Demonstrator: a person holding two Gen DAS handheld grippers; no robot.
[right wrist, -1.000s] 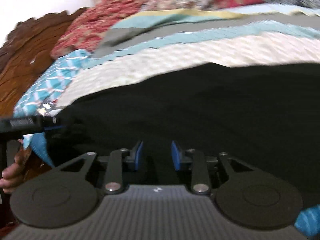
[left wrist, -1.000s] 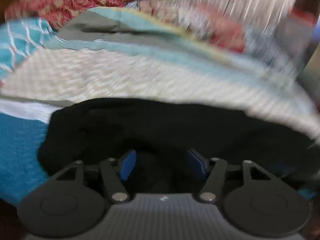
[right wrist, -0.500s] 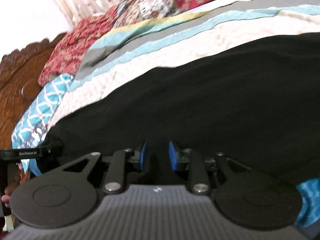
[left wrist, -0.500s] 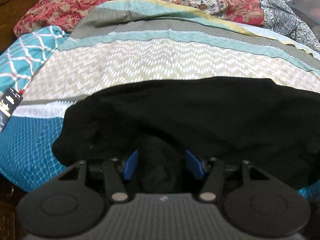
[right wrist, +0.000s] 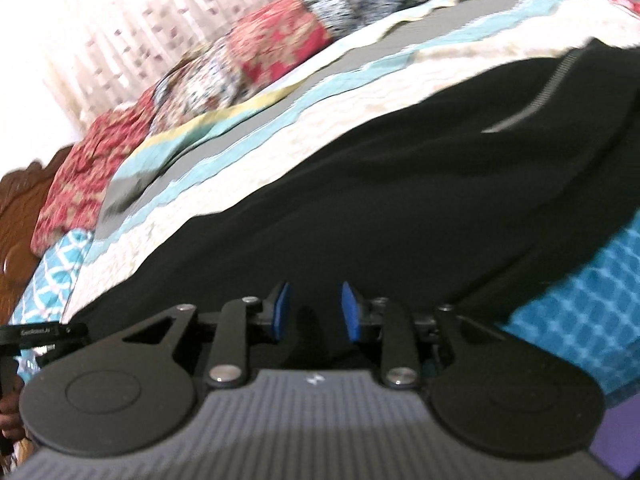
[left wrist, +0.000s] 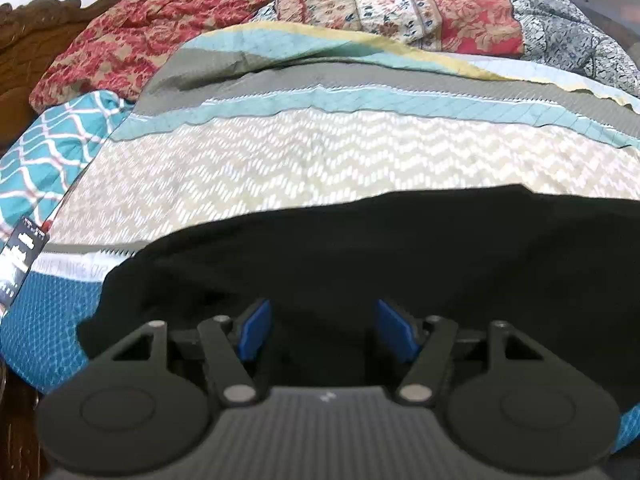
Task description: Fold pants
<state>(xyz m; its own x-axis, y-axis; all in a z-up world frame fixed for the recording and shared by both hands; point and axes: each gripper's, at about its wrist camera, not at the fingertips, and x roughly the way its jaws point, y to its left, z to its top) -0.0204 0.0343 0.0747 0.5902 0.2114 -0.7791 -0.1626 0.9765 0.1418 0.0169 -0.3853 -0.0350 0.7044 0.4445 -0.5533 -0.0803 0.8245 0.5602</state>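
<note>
The black pants (left wrist: 400,264) lie spread across the near edge of the bed, on the striped quilt (left wrist: 320,160), long side running left to right so both ends can be reached at once. That seems to be why the 2 grippers sit side by side along the near hem: one for each end of the garment.

The left gripper (left wrist: 323,330) hovers low over the bunched left end of the pants, its jaws wide apart with only dark cloth showing between the blue pads and nothing pinched. The right gripper (right wrist: 314,312) is tilted, its jaws parted more narrowly, also over black fabric; I can't see any fold caught between them. A grey seam line (right wrist: 532,96) shows on the pants' far right part.

By count: 1 pair of pants, 1 quilt, 2 grippers, each with 2 blue pads, and a heap of patterned bedding (left wrist: 360,12) behind, pushed back to leave folding room, I'd guess.
</note>
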